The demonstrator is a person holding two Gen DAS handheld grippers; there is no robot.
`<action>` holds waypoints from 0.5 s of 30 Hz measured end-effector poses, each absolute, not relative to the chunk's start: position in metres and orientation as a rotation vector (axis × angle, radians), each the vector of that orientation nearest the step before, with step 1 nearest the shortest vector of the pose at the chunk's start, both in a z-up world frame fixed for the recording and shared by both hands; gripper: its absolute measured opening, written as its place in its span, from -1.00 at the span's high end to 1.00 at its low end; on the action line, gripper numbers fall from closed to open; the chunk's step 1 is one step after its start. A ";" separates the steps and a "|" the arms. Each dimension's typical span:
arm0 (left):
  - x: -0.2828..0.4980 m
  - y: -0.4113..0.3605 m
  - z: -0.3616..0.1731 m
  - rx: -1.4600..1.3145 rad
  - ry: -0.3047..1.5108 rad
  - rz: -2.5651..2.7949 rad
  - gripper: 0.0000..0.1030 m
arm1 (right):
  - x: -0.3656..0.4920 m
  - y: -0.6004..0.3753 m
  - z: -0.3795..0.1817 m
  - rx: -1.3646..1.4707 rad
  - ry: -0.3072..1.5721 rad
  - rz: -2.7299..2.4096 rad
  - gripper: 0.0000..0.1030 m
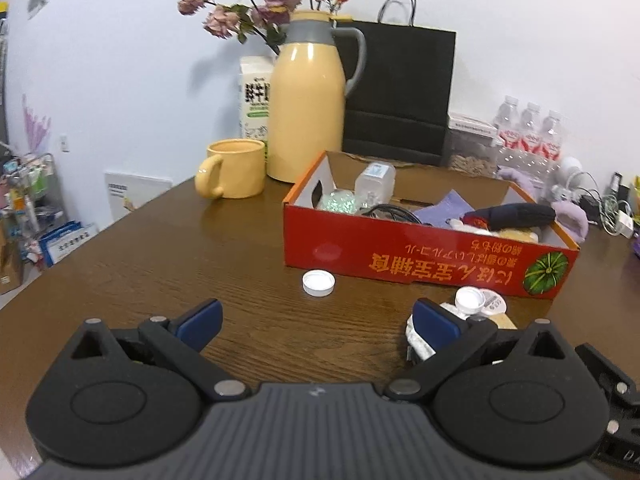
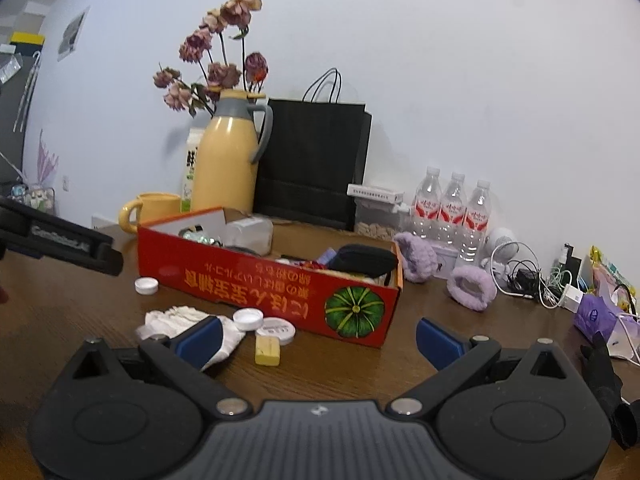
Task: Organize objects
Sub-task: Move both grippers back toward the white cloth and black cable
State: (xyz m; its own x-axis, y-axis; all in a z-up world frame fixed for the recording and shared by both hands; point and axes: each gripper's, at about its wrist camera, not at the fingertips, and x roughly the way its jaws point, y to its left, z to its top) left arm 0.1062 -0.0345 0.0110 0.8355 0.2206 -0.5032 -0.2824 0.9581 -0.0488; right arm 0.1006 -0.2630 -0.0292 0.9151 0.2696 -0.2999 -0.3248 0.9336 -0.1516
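**Loose bits waiting beside the red box**

Both claws are hovering released over the worktop point(image 1: 168, 240), gripping nothing. The left claw point(image 1: 318, 322) is facing a white cap point(image 1: 318, 282) lying just in front of the red box point(image 1: 400, 248), probably the next pick. The right claw point(image 2: 318, 340) is sitting near a white cloth point(image 2: 176, 318), a second cap point(image 2: 248, 319), a round tin point(image 2: 276, 330) and a yellow block point(image 2: 267, 351). The box's contents are jumbled and partly hidden behind its wall.
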 end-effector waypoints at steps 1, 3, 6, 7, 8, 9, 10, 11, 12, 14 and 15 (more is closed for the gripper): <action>0.108 -0.031 0.009 -0.121 0.525 0.255 -1.00 | 0.102 -0.262 -0.030 -0.201 0.284 0.313 -1.00; 0.111 -0.025 0.005 -0.119 0.537 0.224 -1.00 | 0.105 -0.260 -0.032 -0.201 0.305 0.341 -1.00; 0.113 -0.018 0.001 -0.115 0.545 0.172 -1.00 | 0.112 -0.253 -0.037 -0.213 0.354 0.380 -1.00; 0.114 -0.016 0.000 -0.111 0.549 0.154 -1.00 | 0.115 -0.250 -0.039 -0.220 0.369 0.386 -1.00; 0.115 -0.015 -0.001 -0.105 0.552 0.145 -1.00 | 0.117 -0.247 -0.041 -0.225 0.384 0.390 -0.99; 0.116 -0.014 -0.001 -0.099 0.553 0.140 -1.00 | 0.121 -0.245 -0.042 -0.223 0.397 0.396 -0.96; 0.117 -0.012 -0.001 -0.096 0.552 0.135 -1.00 | 0.124 -0.243 -0.042 -0.214 0.408 0.414 -0.93; 0.118 -0.011 -0.002 -0.100 0.552 0.131 -1.00 | 0.127 -0.242 -0.041 -0.196 0.418 0.440 -0.91; 0.119 -0.007 -0.002 -0.109 0.553 0.128 -1.00 | 0.131 -0.241 -0.039 -0.165 0.429 0.471 -0.90; 0.120 0.000 -0.003 -0.129 0.556 0.131 -1.00 | 0.139 -0.235 -0.036 -0.108 0.455 0.517 -0.90; 0.120 0.003 -0.003 -0.137 0.558 0.134 -1.00 | 0.143 -0.232 -0.035 -0.086 0.474 0.531 -0.90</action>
